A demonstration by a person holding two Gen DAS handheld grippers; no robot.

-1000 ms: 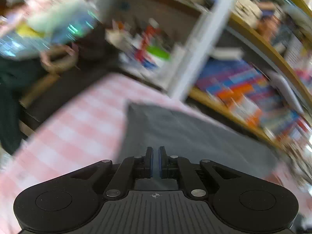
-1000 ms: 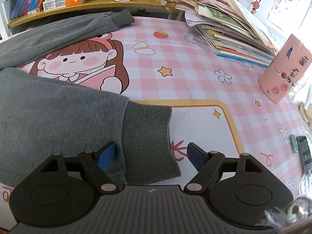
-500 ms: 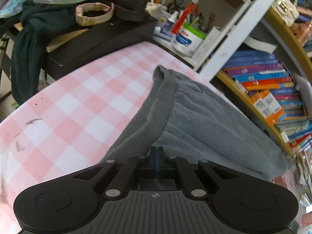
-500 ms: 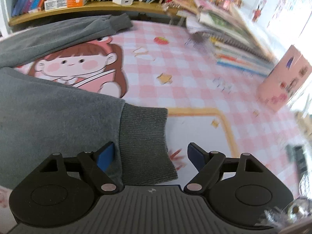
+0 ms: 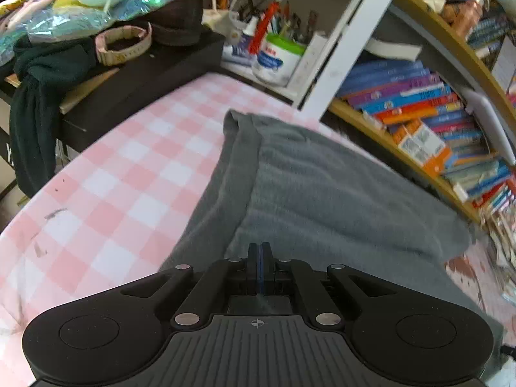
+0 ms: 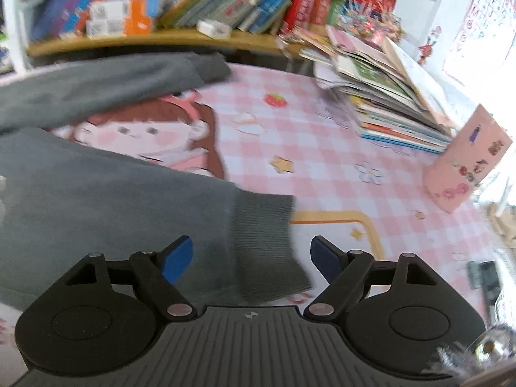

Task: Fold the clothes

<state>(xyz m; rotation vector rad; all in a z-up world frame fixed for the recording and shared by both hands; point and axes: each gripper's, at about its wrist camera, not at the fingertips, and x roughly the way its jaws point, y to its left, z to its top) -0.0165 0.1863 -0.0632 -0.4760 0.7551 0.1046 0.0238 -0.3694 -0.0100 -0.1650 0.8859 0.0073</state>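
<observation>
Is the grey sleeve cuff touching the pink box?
Apart. The right wrist view shows bare tablecloth between the sleeve cuff and the pink box.

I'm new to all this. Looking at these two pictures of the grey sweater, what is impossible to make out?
- Left wrist view: whether the shut left gripper pinches the grey sweater; its own body hides the spot.
- Right wrist view: the cuff's near end, behind the right gripper, whose jaws stand open.
- Right wrist view: book titles on the shelf, lost to motion blur.
- Both views: the sweater's full outline, cut off by frame edges.
</observation>
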